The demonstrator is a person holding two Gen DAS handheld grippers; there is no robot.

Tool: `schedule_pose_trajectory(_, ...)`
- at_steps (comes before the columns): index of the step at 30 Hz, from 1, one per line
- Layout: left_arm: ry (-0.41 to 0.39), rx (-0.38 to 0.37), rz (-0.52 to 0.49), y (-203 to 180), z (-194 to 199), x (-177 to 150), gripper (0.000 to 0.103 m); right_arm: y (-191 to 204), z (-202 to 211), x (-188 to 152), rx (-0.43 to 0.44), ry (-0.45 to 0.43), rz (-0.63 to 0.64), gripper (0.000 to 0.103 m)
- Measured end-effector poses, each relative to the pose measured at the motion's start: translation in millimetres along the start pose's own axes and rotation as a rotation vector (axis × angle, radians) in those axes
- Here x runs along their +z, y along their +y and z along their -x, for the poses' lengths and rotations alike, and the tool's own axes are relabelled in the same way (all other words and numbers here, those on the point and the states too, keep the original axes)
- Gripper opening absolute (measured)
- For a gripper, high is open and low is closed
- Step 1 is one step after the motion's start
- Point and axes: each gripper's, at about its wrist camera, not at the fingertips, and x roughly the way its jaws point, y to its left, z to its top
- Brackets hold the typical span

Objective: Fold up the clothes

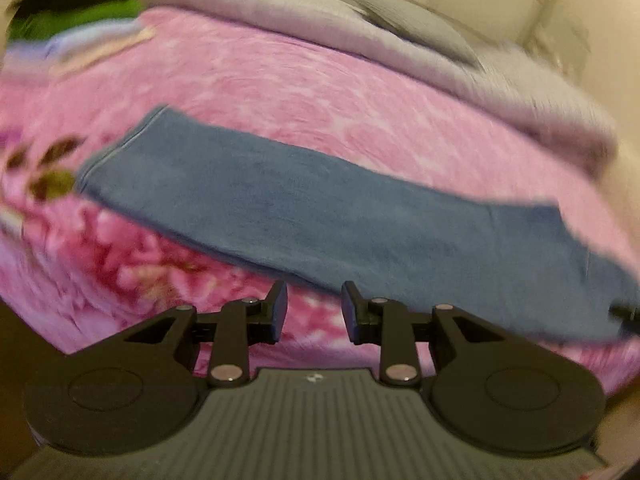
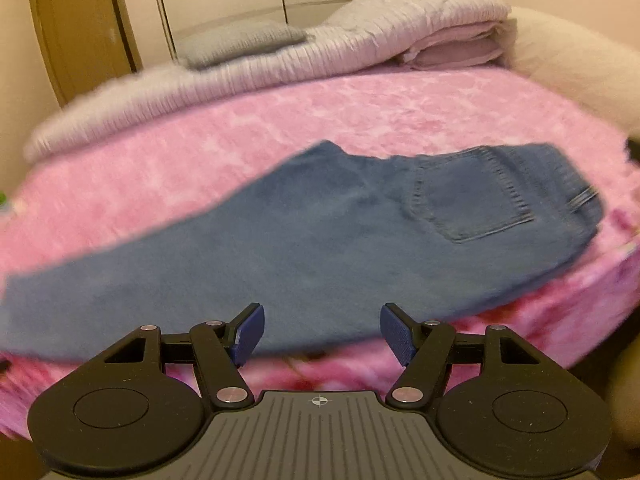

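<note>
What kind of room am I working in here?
Most likely a bedroom: the jeans lie on a bed with a pink floral blanket, a folded grey quilt and pillow behind.

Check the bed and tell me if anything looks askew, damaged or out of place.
Nothing stands out. The jeans lie flat on the pink blanket, folded lengthwise, with the back pocket facing up. Both the left gripper and right gripper are open and hold nothing. Both views are blurred, so small flaws could go unseen.
</note>
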Motion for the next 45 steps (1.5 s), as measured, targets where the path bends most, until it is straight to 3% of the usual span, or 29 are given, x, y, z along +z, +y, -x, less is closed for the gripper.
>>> schedule_pose_trajectory(3, -0.041, -0.008, 0.166, 40.8, -3.3, 5.6, 0.025, -16.8, -13.9, 1.7, 0.116, -0.009, -0.129, 0.068)
schedule_pose_trajectory(5, -0.065, -0.015, 0.27, 66.0, -6.9, 10.3, 0.024, -23.5, -25.4, 5.2, 0.149, 0.004, -0.195, 0.068)
schedule_pose_trajectory(9, -0.104, -0.017, 0.493, 116.2, -20.1, 15.9, 0.024, -27.3, -49.8, 6.9, 0.192, 0.038, -0.268, 0.068)
schedule_pose_trajectory(14, -0.14, 0.015, 0.658, 153.5, -43.1, 19.7, 0.025, -22.4, -71.7, 8.4, 0.191, 0.085, -0.293, 0.068)
schedule_pose_trajectory(25, -0.274, -0.03, 0.804, 164.8, -62.8, 8.2, 0.026, -18.5, -102.1, 11.3, 0.169, 0.115, -0.271, 0.068)
schedule_pose_trajectory(34, -0.264, -0.037, 0.815, 158.5, -55.3, 1.9, 0.027, -27.0, -103.1, 13.7, 0.183, 0.11, -0.286, 0.068)
schedule_pose_trajectory(39, -0.279, -0.148, 1.032, 162.3, -63.3, -20.1, 0.028, -34.7, -103.0, 14.9, 0.19, 0.108, -0.308, 0.068)
schedule_pose_trajectory(45, -0.314, -0.201, 1.111, 157.4, -75.0, -30.7, 0.027, -31.9, -101.1, 14.8, 0.182, 0.109, -0.279, 0.068)
